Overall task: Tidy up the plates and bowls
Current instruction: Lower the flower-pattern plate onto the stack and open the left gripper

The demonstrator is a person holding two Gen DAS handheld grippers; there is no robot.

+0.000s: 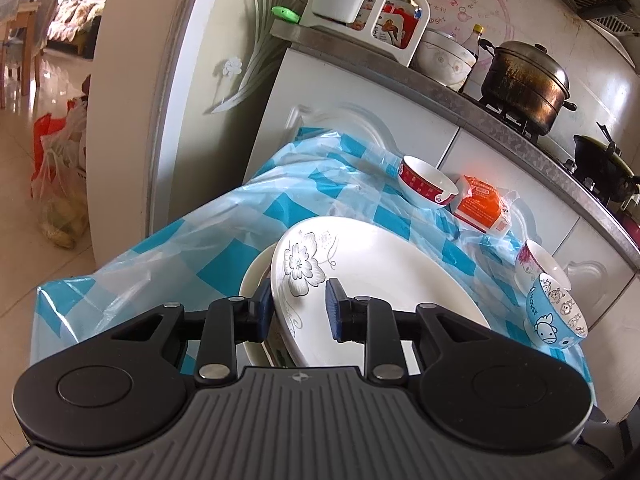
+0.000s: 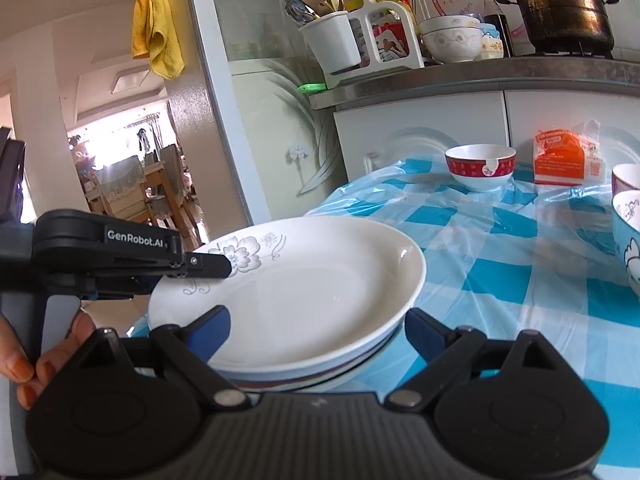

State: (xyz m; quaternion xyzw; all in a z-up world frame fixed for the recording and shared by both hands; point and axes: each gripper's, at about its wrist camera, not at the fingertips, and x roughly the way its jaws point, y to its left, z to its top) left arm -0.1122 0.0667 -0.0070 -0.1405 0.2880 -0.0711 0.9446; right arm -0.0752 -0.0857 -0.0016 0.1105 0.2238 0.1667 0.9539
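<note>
Right tongs (image 2: 316, 334) sit low at the near edge of the plate stack (image 2: 304, 368), pads spread to either side of the stack and not pressing on it, so I read them as apart. Left tongs (image 1: 300, 312) straddle the rim of the flowered top plate (image 1: 372, 276); a gap shows between the inner pad and the china, so they look apart too, with the rim between them, though the outer pad may be touching. In the right view those tongs come in from the left over the flower print. That top plate rests on the stack at the surface's near corner, probably just set there, with each tool flanking it to steady it.

Beyond, on the blue-checked plastic cover (image 2: 500, 240), a red bowl (image 2: 480, 166) stands upright at the far side near an orange packet (image 2: 560, 158). A blue cartoon bowl (image 1: 556, 312) and a white bowl (image 1: 540, 264) stand close together to the right, likely awaiting stacking. Fingers (image 2: 52, 354) grip the left handle.
</note>
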